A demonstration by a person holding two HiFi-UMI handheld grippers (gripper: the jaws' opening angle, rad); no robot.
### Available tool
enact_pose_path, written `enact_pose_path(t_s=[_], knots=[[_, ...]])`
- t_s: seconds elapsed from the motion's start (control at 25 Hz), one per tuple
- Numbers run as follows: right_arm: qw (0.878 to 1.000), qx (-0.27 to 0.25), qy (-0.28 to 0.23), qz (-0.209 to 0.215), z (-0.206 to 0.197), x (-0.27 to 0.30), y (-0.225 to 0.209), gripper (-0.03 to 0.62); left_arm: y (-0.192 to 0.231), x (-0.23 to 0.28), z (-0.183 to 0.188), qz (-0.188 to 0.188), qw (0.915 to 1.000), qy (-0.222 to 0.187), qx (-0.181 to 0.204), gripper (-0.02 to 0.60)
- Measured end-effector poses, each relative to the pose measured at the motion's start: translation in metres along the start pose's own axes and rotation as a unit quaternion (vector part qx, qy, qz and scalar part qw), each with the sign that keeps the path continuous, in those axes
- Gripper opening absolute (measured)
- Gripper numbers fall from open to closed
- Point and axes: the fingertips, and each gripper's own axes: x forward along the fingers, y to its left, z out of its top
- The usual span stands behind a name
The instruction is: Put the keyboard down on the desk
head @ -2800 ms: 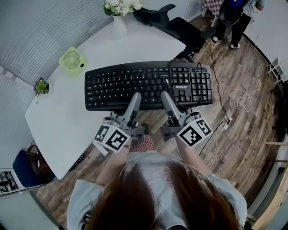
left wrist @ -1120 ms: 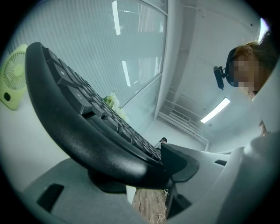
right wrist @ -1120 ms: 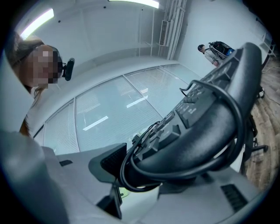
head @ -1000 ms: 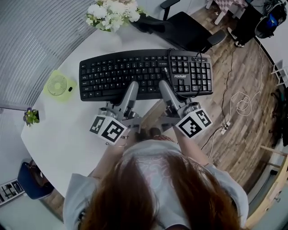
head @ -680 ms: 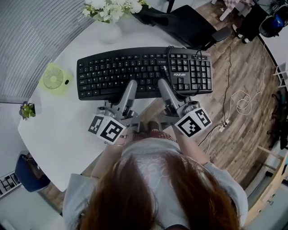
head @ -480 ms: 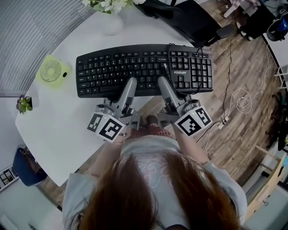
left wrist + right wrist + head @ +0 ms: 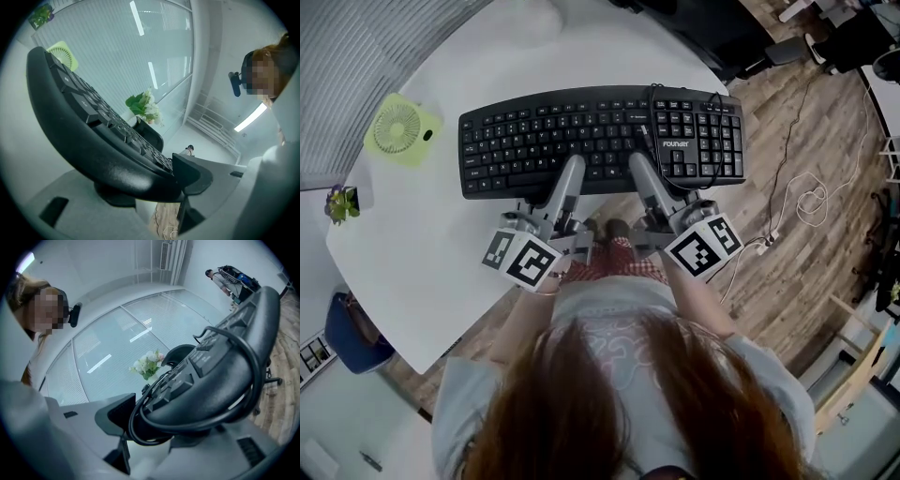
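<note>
while the black keyboard hangs partly past the white desk edge, left claw and right claw are both clamped on its near rim, side by side.

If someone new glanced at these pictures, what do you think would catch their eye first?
The black keyboard stands out first, gripped by its near edge in both the left gripper and right gripper, over the near edge of the white desk. Its cable is looped across the number-pad end. A green fan lies on the desk, left of the keyboard.
</note>
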Motion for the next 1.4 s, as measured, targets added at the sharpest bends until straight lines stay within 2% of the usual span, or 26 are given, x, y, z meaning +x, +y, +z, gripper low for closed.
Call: enact_pose_path(t_s=[0.56, 1.16, 1.4], knots=[[0.998, 0.037, 0.046, -0.023, -0.047, 0.009, -0.026, 0.224, 0.043, -0.011, -0.027, 0.049, 0.998, 0.029, -0.028, 0.239], [0.992, 0.074, 0.088, -0.046, -0.066, 0.013, -0.048, 0.225, 0.062, -0.009, -0.045, 0.102, 0.9919, 0.058, -0.048, 0.239], [0.989, 0.081, 0.105, -0.067, -0.07, 0.01, -0.057, 0.227, 0.067, -0.006, -0.056, 0.118, 0.9877, 0.074, -0.071, 0.239]])
